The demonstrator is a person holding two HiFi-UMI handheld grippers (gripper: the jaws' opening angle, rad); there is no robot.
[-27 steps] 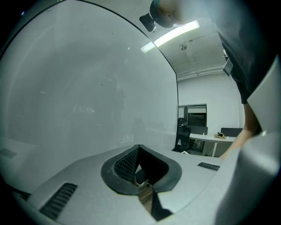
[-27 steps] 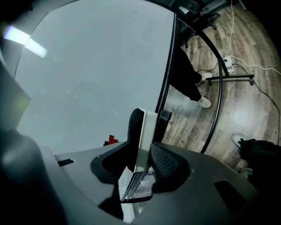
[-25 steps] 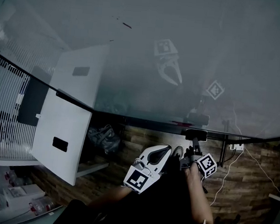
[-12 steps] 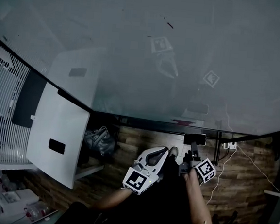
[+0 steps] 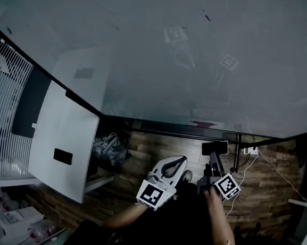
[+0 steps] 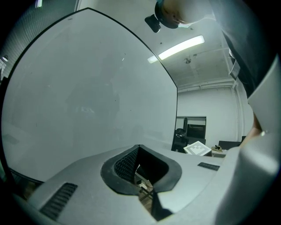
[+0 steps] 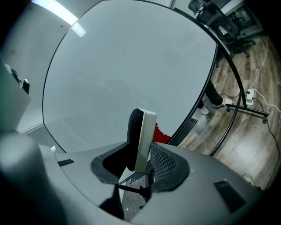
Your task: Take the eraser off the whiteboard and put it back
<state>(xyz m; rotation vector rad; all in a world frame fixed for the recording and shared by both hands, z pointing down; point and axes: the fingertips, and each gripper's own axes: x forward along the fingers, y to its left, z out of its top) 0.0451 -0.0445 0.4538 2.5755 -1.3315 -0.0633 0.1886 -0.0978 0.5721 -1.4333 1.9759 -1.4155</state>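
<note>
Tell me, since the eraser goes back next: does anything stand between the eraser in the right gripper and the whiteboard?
Nothing visible does. The right gripper grips the eraser facing the whiteboard, with only open air between. The left gripper hangs beside it, not in between.

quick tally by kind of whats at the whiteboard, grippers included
grippers: 2, the left gripper and the right gripper
eraser: 1, held by the right gripper
whiteboard: 1
red object at the board's lower edge: 1
total: 5
</note>
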